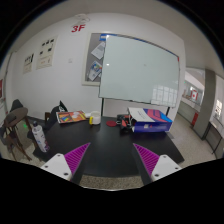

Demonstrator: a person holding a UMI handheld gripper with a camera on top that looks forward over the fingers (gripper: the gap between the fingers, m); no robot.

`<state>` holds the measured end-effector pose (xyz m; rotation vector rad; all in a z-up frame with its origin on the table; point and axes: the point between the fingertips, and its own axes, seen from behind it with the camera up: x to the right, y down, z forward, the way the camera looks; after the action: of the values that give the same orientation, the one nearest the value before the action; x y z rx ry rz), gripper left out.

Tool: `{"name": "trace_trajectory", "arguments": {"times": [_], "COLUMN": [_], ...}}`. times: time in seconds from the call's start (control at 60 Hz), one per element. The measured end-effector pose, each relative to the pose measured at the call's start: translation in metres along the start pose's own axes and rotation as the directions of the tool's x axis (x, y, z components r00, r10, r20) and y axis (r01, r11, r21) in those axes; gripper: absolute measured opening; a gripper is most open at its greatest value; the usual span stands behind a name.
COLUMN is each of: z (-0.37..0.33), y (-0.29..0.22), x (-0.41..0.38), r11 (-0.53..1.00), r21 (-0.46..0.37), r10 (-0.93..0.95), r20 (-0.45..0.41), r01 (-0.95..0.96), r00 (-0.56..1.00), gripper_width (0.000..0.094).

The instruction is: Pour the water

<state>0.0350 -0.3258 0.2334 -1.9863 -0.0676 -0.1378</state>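
The gripper [110, 160] hangs above a dark table [115, 140] in an office room, its two fingers spread wide apart with nothing between them; the purple pads [78, 156] on their inner faces show at either side, angled inward over the bare tabletop. At the far end of the table, well beyond the fingers, lies a cluster of small things: a blue-and-white box [150, 120] with a pink patch on its side, a flat orange-red book or packet [70, 117], and a few small items between them too small to make out. A bottle [39, 137], pale and upright, stands off the table's left side near a chair draped with dark cloth [18, 125], well apart from the fingers. No cup or other water vessel can be told for certain among the small items. A large whiteboard [138, 68] hangs on the far wall, with papers pinned beside it and posters [36, 60] on the wall to the left, under a red "3F" sign [78, 28]
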Motion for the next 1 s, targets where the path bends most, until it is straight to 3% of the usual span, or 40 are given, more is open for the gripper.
{"name": "trace_trajectory", "arguments": {"times": [0.15,0.35,0.617,0.867,1.0], "z": [-0.007,-0.009,-0.013,0.040,0.093], "y": [0.017,0.087,0.161,0.130,0.093], "x": [-0.006,-0.043,-0.177,-0.337,-0.369], "r11": [0.999,0.992,0.986,0.996,0.998], "r21": [-0.049,-0.124,-0.166,-0.074,-0.008], "r10": [-0.002,-0.035,-0.007,0.053,0.058], "r20": [-0.006,0.004,0.076,0.159,0.139], "r01": [0.002,0.035,0.019,-0.041,-0.058], "r00": [1.000,0.999,0.997,0.986,0.989], "gripper_width": [0.0843,0.0842,0.0851,0.0846,0.0847]}}
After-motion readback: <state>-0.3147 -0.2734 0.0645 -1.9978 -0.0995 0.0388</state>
